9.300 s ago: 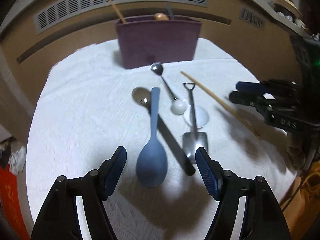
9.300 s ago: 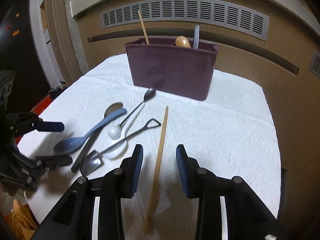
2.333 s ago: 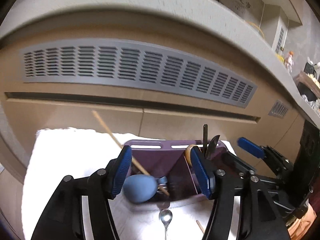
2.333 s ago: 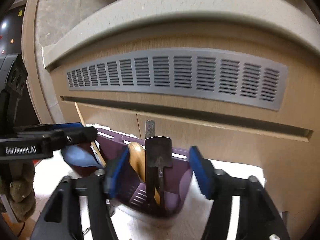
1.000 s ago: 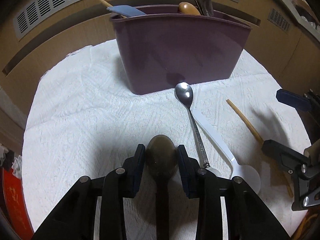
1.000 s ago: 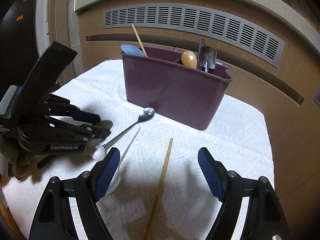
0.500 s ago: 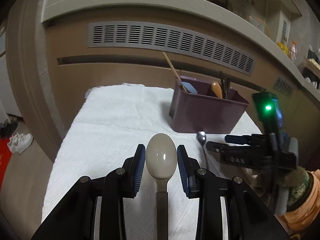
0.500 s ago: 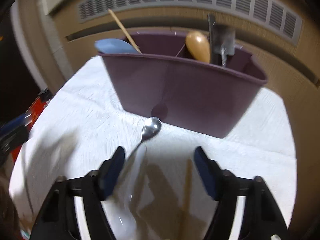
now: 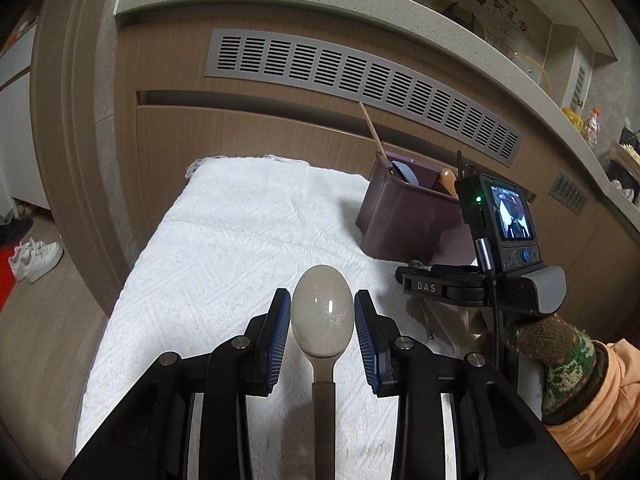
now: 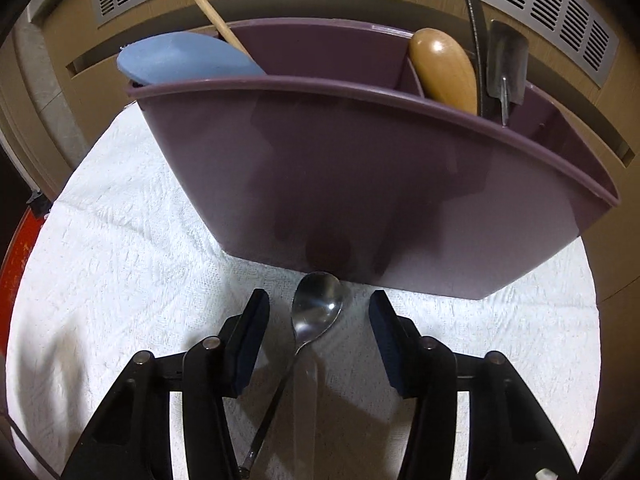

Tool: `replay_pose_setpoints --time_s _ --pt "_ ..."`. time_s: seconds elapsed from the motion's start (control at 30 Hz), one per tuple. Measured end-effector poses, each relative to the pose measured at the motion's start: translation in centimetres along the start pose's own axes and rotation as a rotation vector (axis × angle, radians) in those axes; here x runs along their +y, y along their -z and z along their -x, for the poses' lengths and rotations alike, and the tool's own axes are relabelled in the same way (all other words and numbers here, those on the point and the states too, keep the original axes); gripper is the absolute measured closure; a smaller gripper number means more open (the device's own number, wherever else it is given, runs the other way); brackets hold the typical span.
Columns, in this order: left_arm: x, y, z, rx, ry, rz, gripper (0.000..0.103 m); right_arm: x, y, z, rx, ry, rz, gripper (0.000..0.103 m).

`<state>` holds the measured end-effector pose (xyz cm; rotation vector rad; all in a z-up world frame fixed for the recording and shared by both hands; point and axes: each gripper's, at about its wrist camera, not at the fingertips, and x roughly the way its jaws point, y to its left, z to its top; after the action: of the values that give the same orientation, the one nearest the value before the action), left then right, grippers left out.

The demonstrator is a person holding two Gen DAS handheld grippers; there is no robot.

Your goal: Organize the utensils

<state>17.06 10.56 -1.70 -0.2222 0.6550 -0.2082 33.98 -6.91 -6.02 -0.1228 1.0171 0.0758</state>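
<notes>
left wrist view: the left hand-held gripper (image 9: 322,316) is clamped on a beige spoon with a dark handle (image 9: 322,316), its oval bowl standing up between the 2 blue pads, lifted clear of the white textured cloth (image 9: 240,248) that covers the desk. further back on the cloth, toward the right, stands the purple utensil caddy (image 9: 404,220), in front of a wood-panelled wall with a long grey vent grille (image 9: 360,84). the other hand-held device, with its lit camera screen, is held by a hand in a knitted glove (image 9: 560,344) at the right edge, just in front of the caddy. a pair of white shoes (image 9: 34,258) lies on the floor at far left.

right wrist view: the right hand-held gripper (image 10: 318,316) points down at the cloth just in front of the caddy wall (image 10: 360,184). its jaws have just been closing but stand apart, pads on either side of a metal spoon (image 10: 316,312) without touching it. the spoon lies on the cloth, bowl almost against the foot of the caddy, handle running back between the fingers. a pale translucent handle lies beside it, too blurred to name. in the caddy's left compartment sit a blue rice paddle (image 10: 184,62) and a wooden chopstick (image 10: 212,12); in the right compartment sit a wooden spoon (image 10: 444,70), a small metal shovel-shaped spoon (image 10: 506,64) and a dark handle (image 10: 478,40).
</notes>
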Motion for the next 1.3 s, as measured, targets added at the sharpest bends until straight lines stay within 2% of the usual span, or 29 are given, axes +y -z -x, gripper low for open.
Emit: replay_pose_setpoints --time_s 0.1,0.13,0.17,0.53,0.8,1.1,1.13,1.3 --pt "0.0 0.0 0.0 0.005 0.000 0.001 0.069 -0.2 0.0 0.0 0.005 -0.018 -0.003 0.062" --pt "-0.1 0.0 0.1 0.007 0.000 0.000 0.069 -0.2 0.1 0.1 0.006 -0.027 0.001 0.068" --pt "-0.2 0.0 0.1 0.008 -0.001 0.000 0.069 -0.4 0.1 0.1 0.006 -0.031 0.004 0.080" --pt "-1.9 0.3 0.7 0.025 0.009 -0.031 0.069 -1.7 2.4 3.1 -0.009 -0.158 0.045 0.080" --pt "-4.6 0.5 1.6 0.028 0.026 -0.067 0.069 -2.5 5.7 10.0 -0.197 -0.195 0.159 0.080" --pt "-8.0 0.3 3.5 -0.013 0.029 -0.128 0.069 -4.6 8.9 16.2 -0.352 -0.164 0.200 0.080" --pt "-8.4 0.1 3.7 -0.020 0.029 -0.134 0.069 -4.8 8.9 16.5 -0.365 -0.163 0.202 0.101" --pt "-9.8 -1.0 4.9 -0.059 0.025 -0.149 0.069 -6.0 8.7 18.9 -0.428 -0.171 0.204 0.103"
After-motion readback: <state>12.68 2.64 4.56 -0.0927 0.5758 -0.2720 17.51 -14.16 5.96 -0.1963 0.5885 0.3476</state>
